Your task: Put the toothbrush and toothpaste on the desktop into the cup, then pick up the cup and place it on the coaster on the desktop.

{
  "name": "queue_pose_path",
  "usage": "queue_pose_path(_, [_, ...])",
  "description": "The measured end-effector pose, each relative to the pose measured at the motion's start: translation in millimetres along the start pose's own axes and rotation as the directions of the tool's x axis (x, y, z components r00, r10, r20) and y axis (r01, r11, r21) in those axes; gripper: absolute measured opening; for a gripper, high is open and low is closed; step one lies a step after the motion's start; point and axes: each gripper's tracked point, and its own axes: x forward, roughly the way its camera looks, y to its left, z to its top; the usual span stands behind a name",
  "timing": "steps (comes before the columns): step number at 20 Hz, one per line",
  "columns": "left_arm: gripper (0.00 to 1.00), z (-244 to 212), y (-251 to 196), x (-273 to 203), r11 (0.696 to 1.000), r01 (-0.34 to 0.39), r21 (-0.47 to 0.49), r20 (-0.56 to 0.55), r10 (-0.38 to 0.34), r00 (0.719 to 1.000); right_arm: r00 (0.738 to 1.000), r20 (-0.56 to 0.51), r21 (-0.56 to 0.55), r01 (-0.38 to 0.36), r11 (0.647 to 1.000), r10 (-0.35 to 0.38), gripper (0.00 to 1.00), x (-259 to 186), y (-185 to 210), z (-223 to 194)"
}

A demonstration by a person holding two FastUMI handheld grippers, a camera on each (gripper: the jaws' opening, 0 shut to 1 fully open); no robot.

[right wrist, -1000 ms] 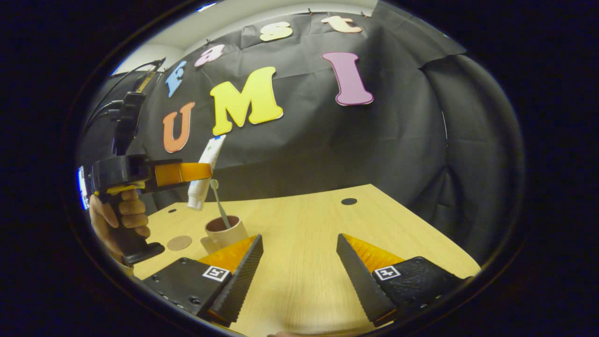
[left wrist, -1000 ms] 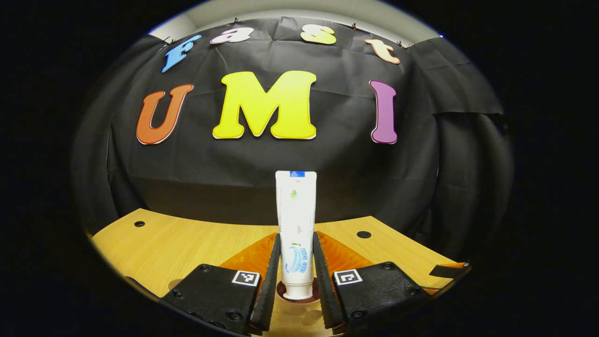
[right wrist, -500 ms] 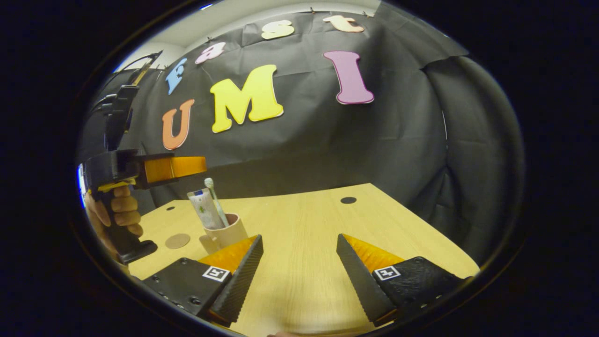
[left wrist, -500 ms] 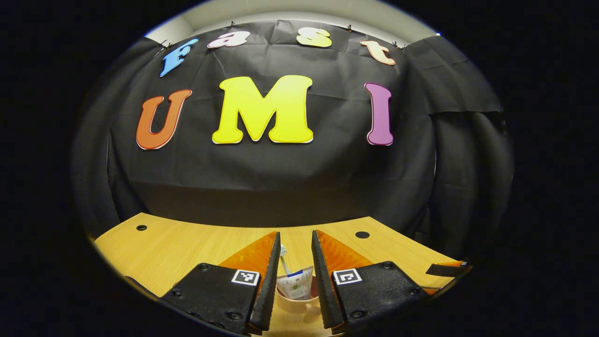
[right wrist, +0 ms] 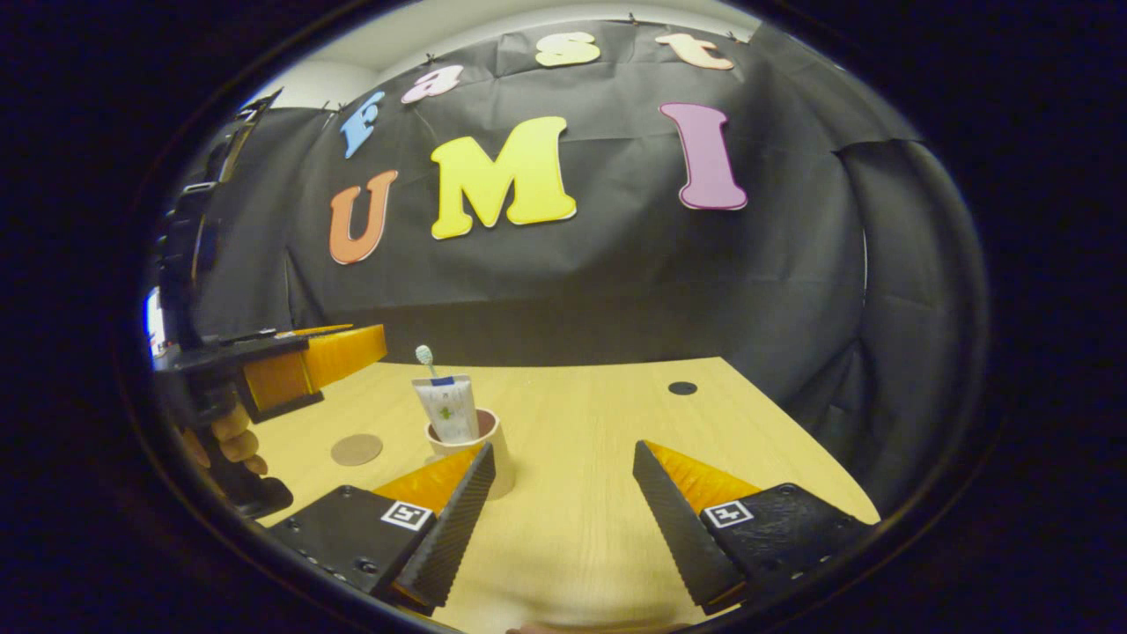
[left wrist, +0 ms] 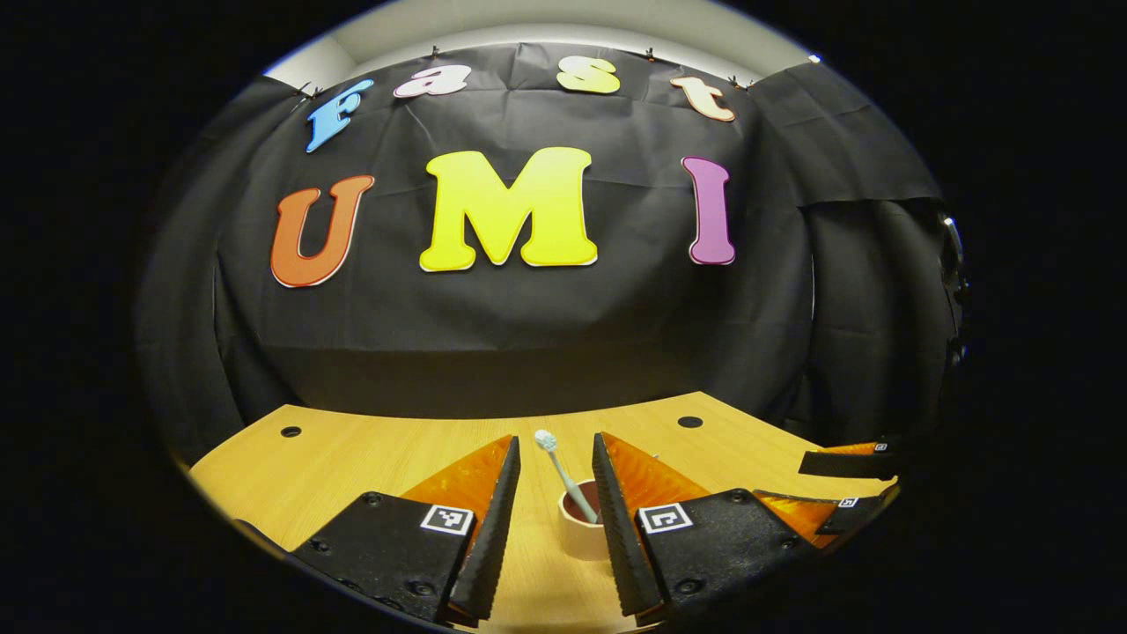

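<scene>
Recording booth: black cloth wall (left wrist: 528,326), bare wooden desktop (right wrist: 572,423).

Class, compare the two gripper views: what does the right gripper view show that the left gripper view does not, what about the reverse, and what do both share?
Right gripper view alone: the toothpaste standing in the cup, the round coaster, and a hand holding the left gripper. Left gripper view alone: the right gripper at its edge. Both: toothbrush, cup and wooden desktop.

1 cup (right wrist: 480,445) on desktop (right wrist: 581,493), toward its left edge. In it: 1 toothbrush (right wrist: 425,356), 1 toothpaste tube (right wrist: 447,407). 1 coaster (right wrist: 356,449) nearer left edge. 2 grippers: left gripper (left wrist: 555,519), right gripper (right wrist: 563,519). 1 hand (right wrist: 233,436). 2 holes in desktop near far edge, e.g. (left wrist: 689,422).
</scene>
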Motion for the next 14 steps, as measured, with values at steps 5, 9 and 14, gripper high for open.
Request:
queue_pose_path(5, [0.61,-8.8,17.8,-33.4,0.998,-0.024,0.062,0.004,0.023,1.000,0.994,-0.098,-0.073,-0.054,0.996,0.047,0.96,12.7,43.1,-0.5])
queue_pose_path(9, [0.70,-18.8,34.3,-61.6,0.999,-0.031,0.031,-0.009,0.031,0.999,0.974,-0.211,-0.106,-0.111,0.988,0.087,0.94,28.2,74.2,-11.0])
queue_pose_path(14, [0.86,-33.0,64.4,-93.6,0.997,-0.077,0.018,-0.035,0.078,0.996,0.919,-0.390,-0.144,-0.118,0.983,0.053,0.97,52.8,88.8,-35.5])
